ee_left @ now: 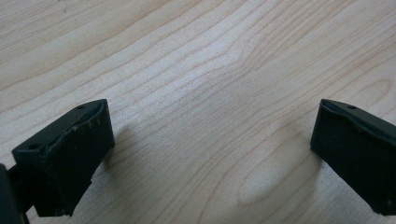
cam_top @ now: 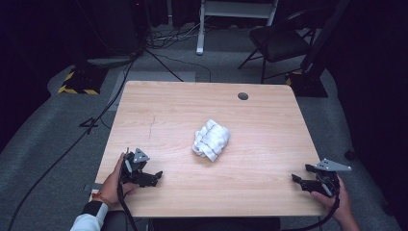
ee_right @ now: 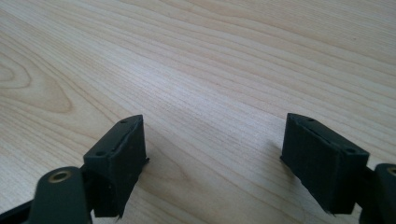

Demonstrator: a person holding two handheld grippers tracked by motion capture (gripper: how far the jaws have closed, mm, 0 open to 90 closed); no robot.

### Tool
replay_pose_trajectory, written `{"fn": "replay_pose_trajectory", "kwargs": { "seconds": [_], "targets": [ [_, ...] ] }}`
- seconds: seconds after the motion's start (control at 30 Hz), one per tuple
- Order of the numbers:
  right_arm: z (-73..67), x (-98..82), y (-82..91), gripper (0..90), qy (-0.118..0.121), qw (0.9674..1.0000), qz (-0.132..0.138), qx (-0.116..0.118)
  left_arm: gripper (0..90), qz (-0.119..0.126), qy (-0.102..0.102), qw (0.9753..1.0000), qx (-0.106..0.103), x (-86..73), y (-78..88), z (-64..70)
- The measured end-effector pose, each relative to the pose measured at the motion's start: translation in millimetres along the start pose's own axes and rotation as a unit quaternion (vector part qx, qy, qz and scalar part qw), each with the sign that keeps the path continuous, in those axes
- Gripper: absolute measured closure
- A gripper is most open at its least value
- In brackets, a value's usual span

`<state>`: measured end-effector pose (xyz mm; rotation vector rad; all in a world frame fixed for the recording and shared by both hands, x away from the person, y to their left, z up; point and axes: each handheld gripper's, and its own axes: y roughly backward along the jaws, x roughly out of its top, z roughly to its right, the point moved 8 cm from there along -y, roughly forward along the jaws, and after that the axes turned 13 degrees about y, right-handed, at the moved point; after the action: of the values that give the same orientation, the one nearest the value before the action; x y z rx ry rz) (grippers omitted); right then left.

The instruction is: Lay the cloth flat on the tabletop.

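White terry cloth, bunched into a lump: that's the towel (cam_top: 211, 139), sitting roughly mid-table on the wooden table (cam_top: 269, 115), a touch nearer the far edge than we are. Both our tools sit well apart from it, down by the near edge. Our left gripper (cam_top: 153, 177) rests at the near-left corner, jaws spread wide with nothing between them but bare wood grain in the left gripper view. Our right gripper (cam_top: 297, 181) is at the near-right corner, same deal, wide open and empty.

Our guess is the job is getting that cloth flattened or folded, so the reach-in comes first. We'd bring both in from opposite sides and look for actual corners or a hem instead of pinching the middle of the wad. Grab low, near the tabletop, and take one layer only, otherwise the whole lump probably just lifts as a ball.
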<state>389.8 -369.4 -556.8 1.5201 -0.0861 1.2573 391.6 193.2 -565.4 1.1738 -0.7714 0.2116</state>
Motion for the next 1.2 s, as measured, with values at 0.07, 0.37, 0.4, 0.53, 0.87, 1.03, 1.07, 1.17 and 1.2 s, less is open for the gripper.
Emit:
{"fn": "replay_pose_trajectory", "kwargs": {
  "seconds": [0.07,0.37,0.4,0.53,0.87,1.03,1.07,1.17,1.2],
  "targets": [
    [0.0,0.0,0.0,21.9,0.000,1.0000,0.000,0.000,0.0,0.000,0.001,1.0000,0.001,-0.1,0.2,0.0],
    [-0.2,0.3,-0.1,22.0,0.002,1.0000,0.000,0.001,1.2,-0.002,-0.030,0.9993,-0.022,-2.0,1.6,4.9],
    [-0.2,0.3,-0.1,22.0,0.002,1.0000,0.000,0.001,3.0,-0.002,-0.030,0.9993,-0.022,-2.0,1.6,4.9],
    [0.0,1.6,-0.7,22.6,0.006,0.9999,-0.004,0.007,3.5,-0.010,-0.052,0.9977,-0.041,0.2,-0.3,9.8],
    [3.0,21.6,-1.4,29.3,0.021,0.9996,0.014,0.011,18.2,-0.024,-0.085,0.9944,-0.058,15.0,-8.7,28.0],
    [4.7,39.7,2.0,32.4,0.033,0.9990,0.028,0.010,19.3,-0.013,-0.092,0.9924,-0.081,29.5,-10.9,38.0],
    [5.5,50.0,2.6,34.6,0.037,0.9987,0.035,0.010,20.6,-0.017,-0.096,0.9914,-0.088,33.0,-13.1,41.6],
    [4.6,64.4,0.0,36.0,0.043,0.9982,0.039,0.012,22.8,-0.018,-0.109,0.9901,-0.087,38.1,-17.0,46.5],
    [4.0,68.8,-1.5,36.7,0.049,0.9979,0.040,0.011,23.1,-0.017,-0.110,0.9897,-0.090,40.5,-18.2,48.5]
  ]
}}
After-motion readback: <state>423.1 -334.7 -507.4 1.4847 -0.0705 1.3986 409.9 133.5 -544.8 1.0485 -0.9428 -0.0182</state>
